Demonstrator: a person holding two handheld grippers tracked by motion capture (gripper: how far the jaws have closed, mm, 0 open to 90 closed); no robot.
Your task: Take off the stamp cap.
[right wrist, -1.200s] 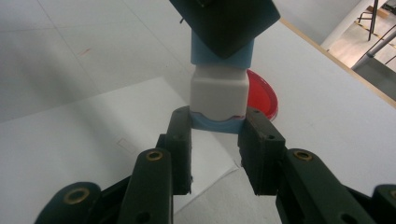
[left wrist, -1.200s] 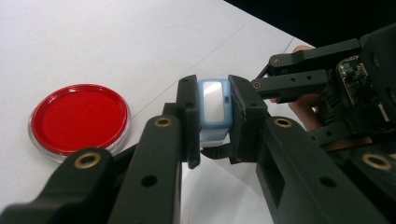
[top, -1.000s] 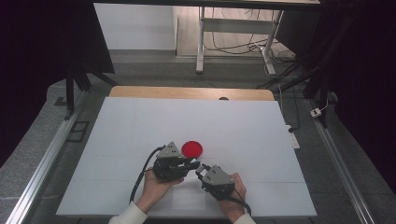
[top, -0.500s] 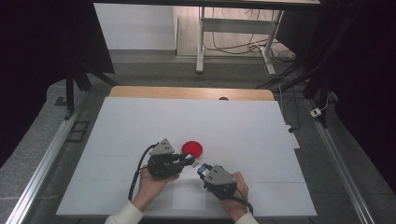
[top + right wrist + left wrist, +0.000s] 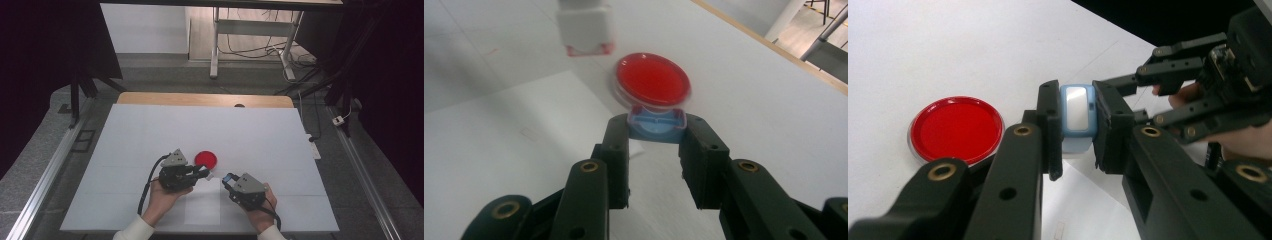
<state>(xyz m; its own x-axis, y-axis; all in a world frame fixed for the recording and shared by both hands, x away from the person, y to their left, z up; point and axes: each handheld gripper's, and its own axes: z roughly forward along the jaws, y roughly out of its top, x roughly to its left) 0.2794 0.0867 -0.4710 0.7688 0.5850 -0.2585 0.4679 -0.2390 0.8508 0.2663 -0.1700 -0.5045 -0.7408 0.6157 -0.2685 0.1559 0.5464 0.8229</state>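
Grip comes first: your left gripper (image 5: 204, 173) is clamped on the small pale-blue box (image 5: 1078, 117), held just above the white table (image 5: 150, 130) beside the red dish (image 5: 206, 159). Your right gripper (image 5: 227, 178) pinches a shallow blue tray-like piece (image 5: 656, 124) by its sides, close to the box but apart from it. The two look like halves of one case, so draw them apart in a straight line, level, without twisting or squeezing harder. The blue piece looks empty from here. The red dish lies flat with a clear rim, and nothing shows in it.
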